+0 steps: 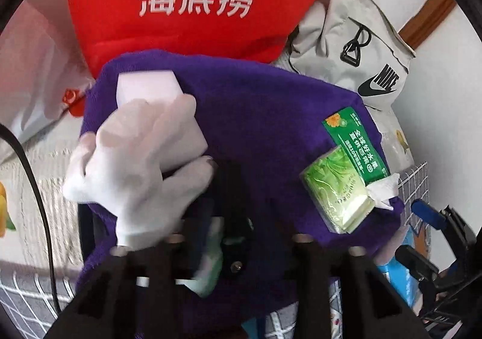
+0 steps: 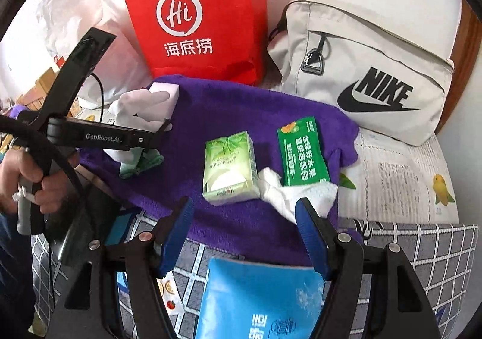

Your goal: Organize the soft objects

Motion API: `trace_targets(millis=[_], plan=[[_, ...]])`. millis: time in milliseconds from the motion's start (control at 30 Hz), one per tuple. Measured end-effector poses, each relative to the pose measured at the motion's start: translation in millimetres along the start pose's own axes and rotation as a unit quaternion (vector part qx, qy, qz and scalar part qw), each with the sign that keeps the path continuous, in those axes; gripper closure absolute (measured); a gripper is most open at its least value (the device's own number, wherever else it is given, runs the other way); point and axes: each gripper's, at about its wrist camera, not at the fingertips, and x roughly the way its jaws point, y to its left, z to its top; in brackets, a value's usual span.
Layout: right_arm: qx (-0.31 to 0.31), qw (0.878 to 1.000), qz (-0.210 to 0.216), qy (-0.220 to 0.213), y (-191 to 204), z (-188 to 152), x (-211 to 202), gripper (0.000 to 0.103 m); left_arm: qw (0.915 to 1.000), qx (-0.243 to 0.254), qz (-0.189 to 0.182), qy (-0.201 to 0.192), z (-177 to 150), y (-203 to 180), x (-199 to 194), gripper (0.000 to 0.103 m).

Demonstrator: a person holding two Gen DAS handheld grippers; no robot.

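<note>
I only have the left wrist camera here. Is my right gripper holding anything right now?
Observer: No. The right gripper is open, its blue pads apart with nothing between them, above the near edge of the purple towel.
Operator: What lies closest to it?
Observer: A crumpled white tissue, just ahead of one of its fingers, beside the green tissue pack.
Operator: And what's beneath it, nearer than the towel?
Observer: A blue pouch, lying on the checked cloth.
</note>
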Motion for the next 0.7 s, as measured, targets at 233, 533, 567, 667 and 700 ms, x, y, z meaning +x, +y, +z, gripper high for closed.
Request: trace_targets(millis=[233,533,567,667,700], plan=[[0.010,1.000,0.001,-0.008,-1,-11,-18,0.034,0.9998,-0.002,0.005,-0.019,-9,-7,-23,0.054],[0.024,0.999,0.011,-0.026,2,-48,-65,0.034,0.9992,0.005,0.010,-0.039,-45,-21,-68,0.054],[0.025,0.999,0.011,-0.027,2,-52,-69,0.034,0.9990,0.005,0.013,-0.041,-52,-23,-73,0.054],[0.031,0.999,0.011,-0.029,4,-70,-83,0.034,0.9988,0.003,0.016,-0.045,-70,-26,-85,0.054],[0.032,0.999,0.012,-0.030,4,-75,-86,0.034,0.9988,0.000,0.017,-0.047,-76,-27,-88,0.054]])
